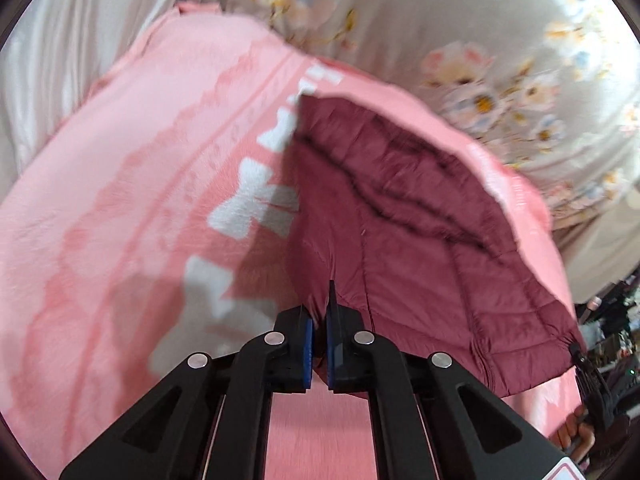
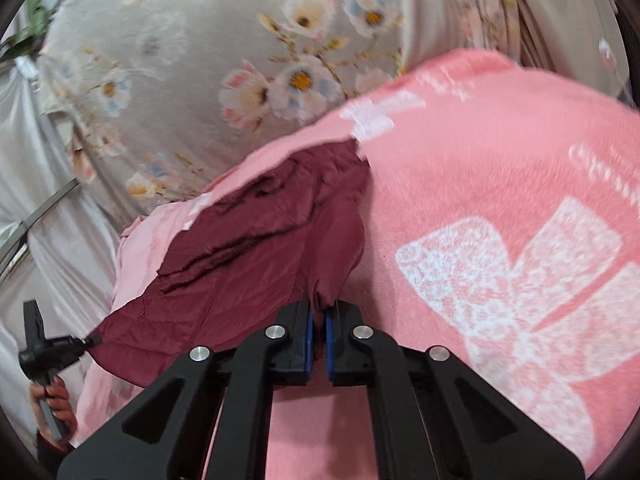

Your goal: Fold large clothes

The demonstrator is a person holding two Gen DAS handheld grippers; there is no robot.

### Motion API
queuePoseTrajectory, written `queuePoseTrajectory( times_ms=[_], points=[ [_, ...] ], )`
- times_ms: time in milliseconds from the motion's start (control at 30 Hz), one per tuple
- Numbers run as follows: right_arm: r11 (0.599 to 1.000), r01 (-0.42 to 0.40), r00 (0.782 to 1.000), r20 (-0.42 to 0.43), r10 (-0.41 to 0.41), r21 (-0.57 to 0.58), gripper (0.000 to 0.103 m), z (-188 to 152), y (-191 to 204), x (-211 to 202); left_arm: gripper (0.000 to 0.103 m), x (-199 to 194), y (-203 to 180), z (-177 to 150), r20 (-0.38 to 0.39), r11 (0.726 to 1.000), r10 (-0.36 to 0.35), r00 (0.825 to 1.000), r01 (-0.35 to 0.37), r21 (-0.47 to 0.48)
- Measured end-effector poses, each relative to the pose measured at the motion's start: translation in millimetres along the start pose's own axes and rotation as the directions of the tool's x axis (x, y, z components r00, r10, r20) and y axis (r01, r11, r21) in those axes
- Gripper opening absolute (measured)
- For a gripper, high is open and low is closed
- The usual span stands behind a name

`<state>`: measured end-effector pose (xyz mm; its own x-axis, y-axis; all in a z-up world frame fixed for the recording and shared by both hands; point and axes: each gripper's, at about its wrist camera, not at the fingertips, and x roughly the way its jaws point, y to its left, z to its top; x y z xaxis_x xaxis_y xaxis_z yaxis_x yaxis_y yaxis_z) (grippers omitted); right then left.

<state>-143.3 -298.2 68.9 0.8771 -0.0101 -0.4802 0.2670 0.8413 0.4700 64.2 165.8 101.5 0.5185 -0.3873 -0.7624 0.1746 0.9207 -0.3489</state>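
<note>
My left gripper (image 1: 320, 316) and right gripper (image 2: 319, 316) each pinch an edge of the jacket (image 1: 400, 208), lifted over the blanket (image 1: 120, 200). Thin bites; slick fabric may slip out.

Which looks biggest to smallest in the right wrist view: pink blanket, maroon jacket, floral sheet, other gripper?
1. pink blanket
2. floral sheet
3. maroon jacket, though nearness to the camera makes this unsure
4. left hand-held gripper, far off and clearly smallest
</note>
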Motion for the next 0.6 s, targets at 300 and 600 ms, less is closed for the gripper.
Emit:
queuePoseTrajectory(
  times_ms=[300,600],
  points=[
    [0.985,-0.088,0.958,0.259,0.124,-0.146,0.003,22.6,46.2,-138.8,0.002,-153.7,-25.5,-16.5,0.215,0.994,-0.080,0.973,0.063,0.085],
    [0.999,-0.036,0.974,0.222,0.038,-0.013,0.003,97.6,28.5,-27.9,0.003,-66.8,-63.7,69.7,0.197,0.983,0.094,0.976,-0.122,0.136]
  ],
)
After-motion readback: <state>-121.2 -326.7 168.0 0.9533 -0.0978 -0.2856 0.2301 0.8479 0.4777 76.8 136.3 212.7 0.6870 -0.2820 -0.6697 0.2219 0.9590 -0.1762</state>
